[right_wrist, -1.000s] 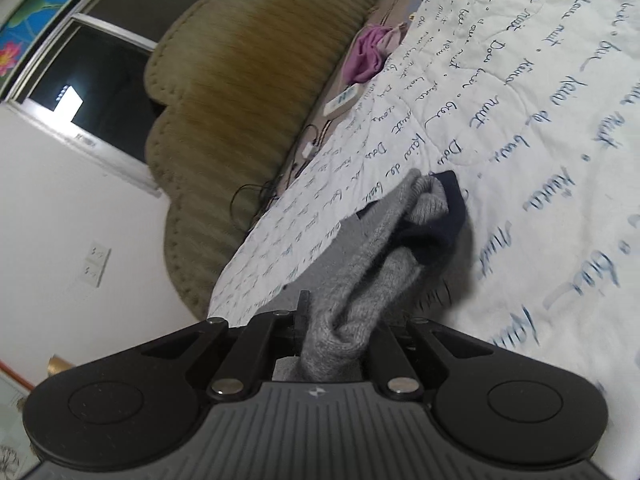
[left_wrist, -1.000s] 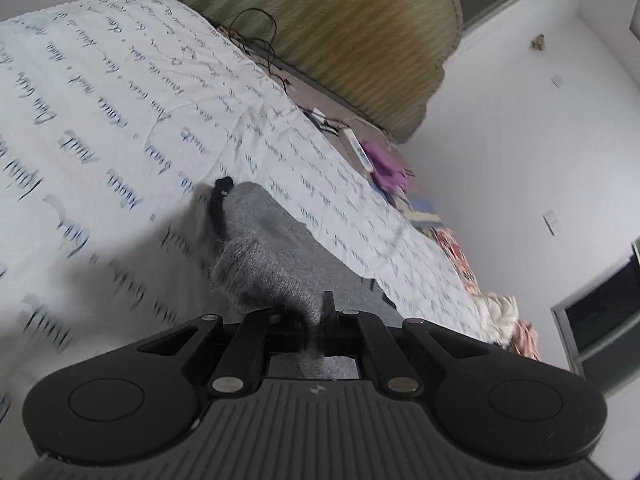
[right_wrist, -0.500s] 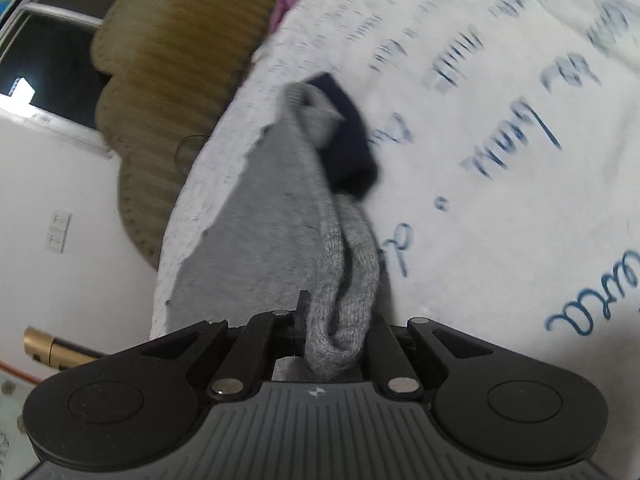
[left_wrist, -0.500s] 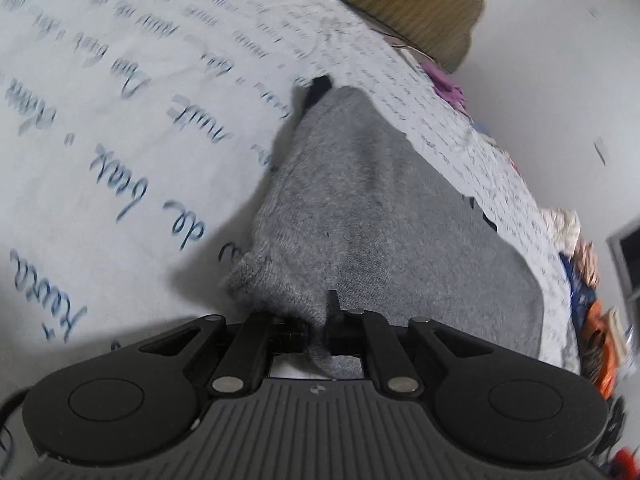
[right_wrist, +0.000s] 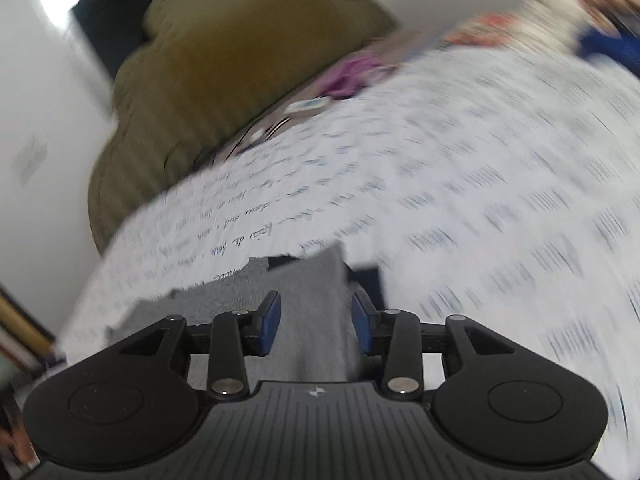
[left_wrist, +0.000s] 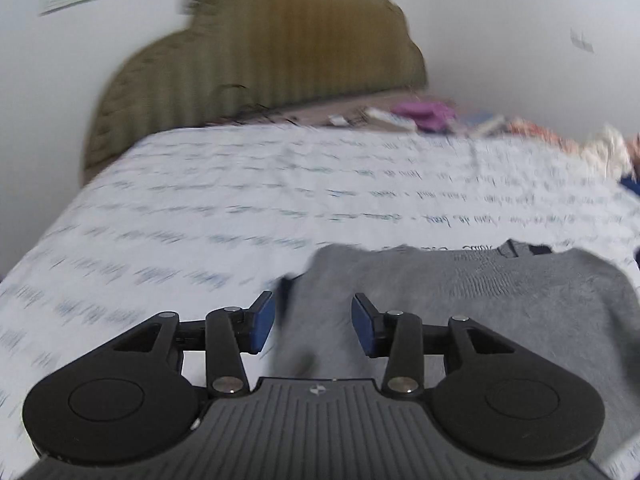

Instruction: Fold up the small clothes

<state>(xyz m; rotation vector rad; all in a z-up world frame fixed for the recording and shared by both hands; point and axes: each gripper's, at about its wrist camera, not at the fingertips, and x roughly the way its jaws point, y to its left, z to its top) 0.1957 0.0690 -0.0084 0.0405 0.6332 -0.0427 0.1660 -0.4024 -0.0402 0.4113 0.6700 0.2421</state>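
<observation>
Just been opening: left gripper (left_wrist: 313, 322) and right gripper (right_wrist: 316, 322), jaws released, gray sweater (left_wrist: 500, 304) between pads but unpinched. Laid flat on near bedspread (left_wrist: 240, 200), likely to settle the fold.

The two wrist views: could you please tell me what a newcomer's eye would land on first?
Most striking is the grey knitted garment lying on the white script-printed bedspread, just ahead of both claws. The left claw and right claw have just been opening; cloth shows between their blue pads, which no longer press it. Behind looms an olive scalloped headboard.
</observation>
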